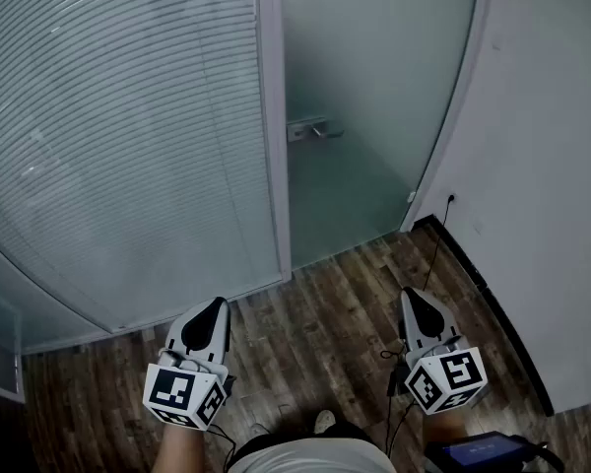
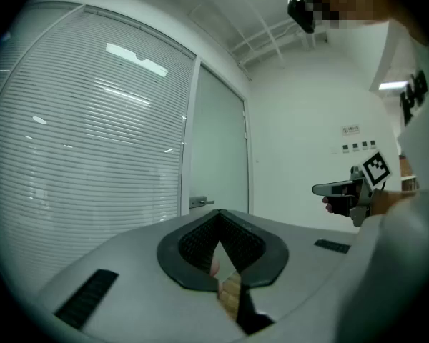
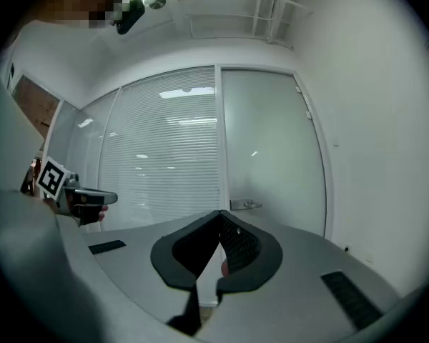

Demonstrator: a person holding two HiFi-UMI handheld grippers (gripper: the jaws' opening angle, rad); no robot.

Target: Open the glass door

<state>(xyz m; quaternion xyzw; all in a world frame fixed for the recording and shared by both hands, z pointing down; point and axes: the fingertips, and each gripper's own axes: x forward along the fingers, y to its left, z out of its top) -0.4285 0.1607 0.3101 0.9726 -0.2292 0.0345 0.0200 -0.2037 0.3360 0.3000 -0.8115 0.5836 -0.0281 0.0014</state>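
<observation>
Glass door (image 1: 374, 87) stood shut ahead of us, its handle (image 1: 313, 129) well apart from our left gripper (image 1: 217, 306) and right gripper (image 1: 412, 295), both with jaws together on nothing.

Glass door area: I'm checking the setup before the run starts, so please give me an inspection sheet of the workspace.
Surface: wooden floor, dark planks.
Job's things: glass door looks closed; door handle untouched, well apart from both grippers.
Clutter: dark device with a blue screen, lower right.
Grippers: left gripper and right gripper both shut, nothing between the jaws.
Cables: black cable runs down from a wall socket.
Surroundings: blinds partition left, white wall right.
</observation>
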